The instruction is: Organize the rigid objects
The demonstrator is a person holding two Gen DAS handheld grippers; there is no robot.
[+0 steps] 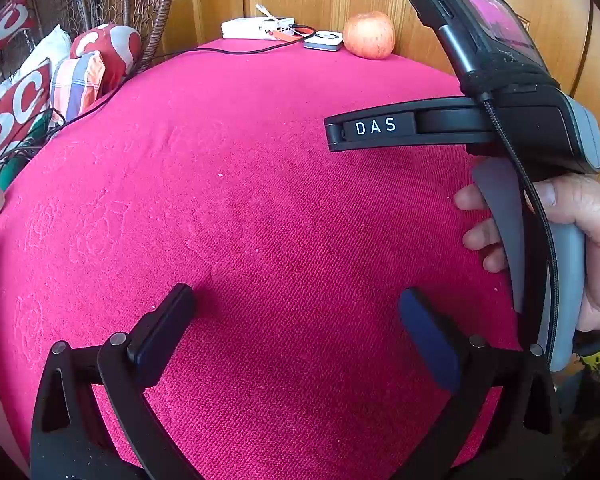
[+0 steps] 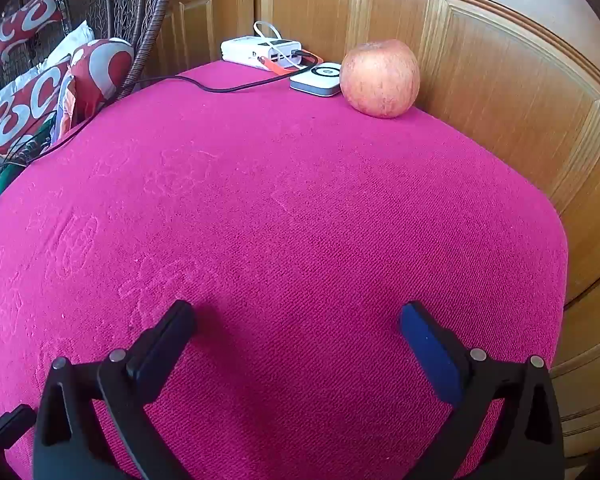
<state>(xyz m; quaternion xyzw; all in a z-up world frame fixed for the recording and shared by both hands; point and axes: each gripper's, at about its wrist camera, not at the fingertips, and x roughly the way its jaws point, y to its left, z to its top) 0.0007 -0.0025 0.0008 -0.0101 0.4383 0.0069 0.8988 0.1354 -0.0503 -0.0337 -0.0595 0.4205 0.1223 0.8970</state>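
A red-yellow apple [image 2: 379,78] stands at the far edge of the pink-covered table [image 2: 284,208], against the wooden door. It also shows in the left wrist view [image 1: 369,35]. Beside it lie a small white-grey device [image 2: 317,79] and a white power bank [image 2: 260,52] with a black cable. My left gripper [image 1: 298,312] is open and empty above the cloth. My right gripper [image 2: 298,324] is open and empty, well short of the apple. The right gripper's body [image 1: 500,120], held in a hand, shows at the right of the left wrist view.
A black cable [image 2: 148,82] runs from the power bank off the table's left edge. Red-and-white cushions [image 2: 40,96] and a wicker chair [image 2: 140,20] stand at the left. Wooden door panels [image 2: 500,92] close off the back and right.
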